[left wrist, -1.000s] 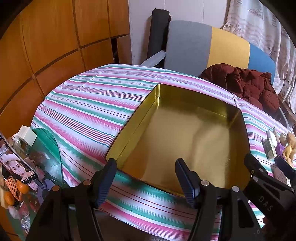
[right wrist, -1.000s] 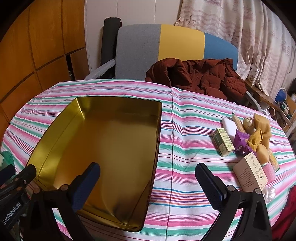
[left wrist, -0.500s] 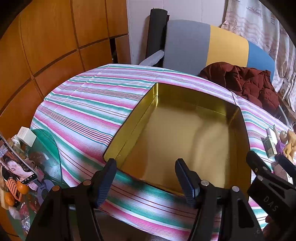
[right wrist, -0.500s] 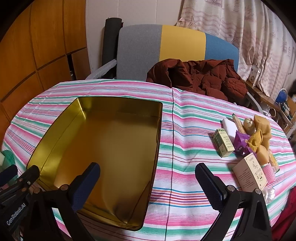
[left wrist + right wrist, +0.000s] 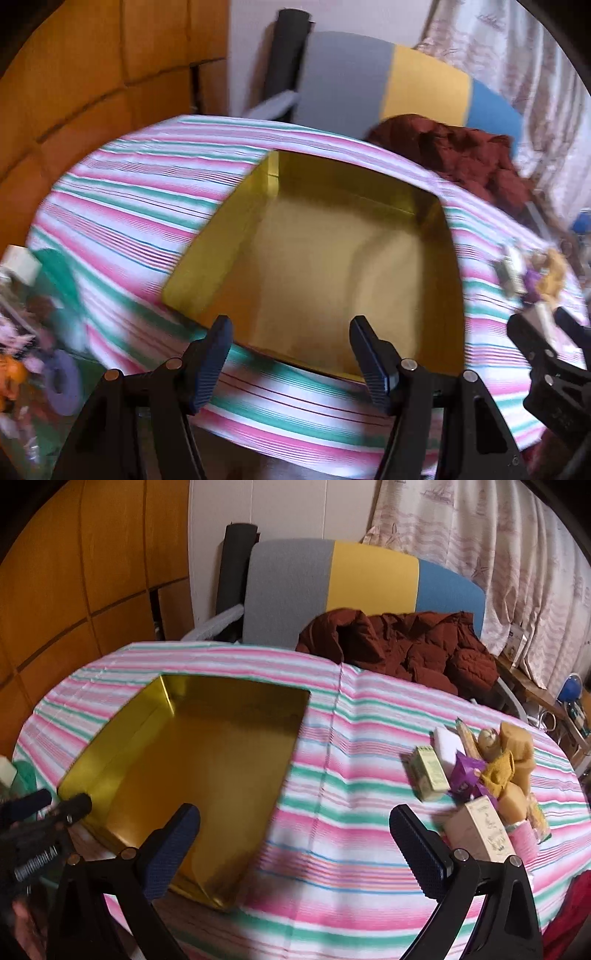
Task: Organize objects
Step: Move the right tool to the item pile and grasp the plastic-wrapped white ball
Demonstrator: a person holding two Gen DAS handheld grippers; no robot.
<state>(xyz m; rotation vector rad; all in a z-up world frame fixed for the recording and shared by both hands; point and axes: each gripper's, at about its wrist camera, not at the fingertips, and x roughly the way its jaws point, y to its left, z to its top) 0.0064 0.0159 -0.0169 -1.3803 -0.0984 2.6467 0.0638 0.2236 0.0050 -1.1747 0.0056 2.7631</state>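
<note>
Your left gripper is hanging released over the near rim of the shallow gold rectangular metal tin, with nothing between its dark blue pads. Your right gripper is also standing wide apart and empty, over the pink, green and white striped tablecloth, just right of the tin.

The tin is lying on the left half of the table, holding nothing. The things to sort are sitting in a tight cluster near the table's right edge: a small pale green carton, a white block, a purple wrapper, mustard-yellow cloth pieces and a cream printed box, which is lying just beside your right gripper's right finger. Bare cloth is separating the cluster from the tin.

Beyond the table a dark red padded jacket is slumping over a grey, yellow and blue chair back.
</note>
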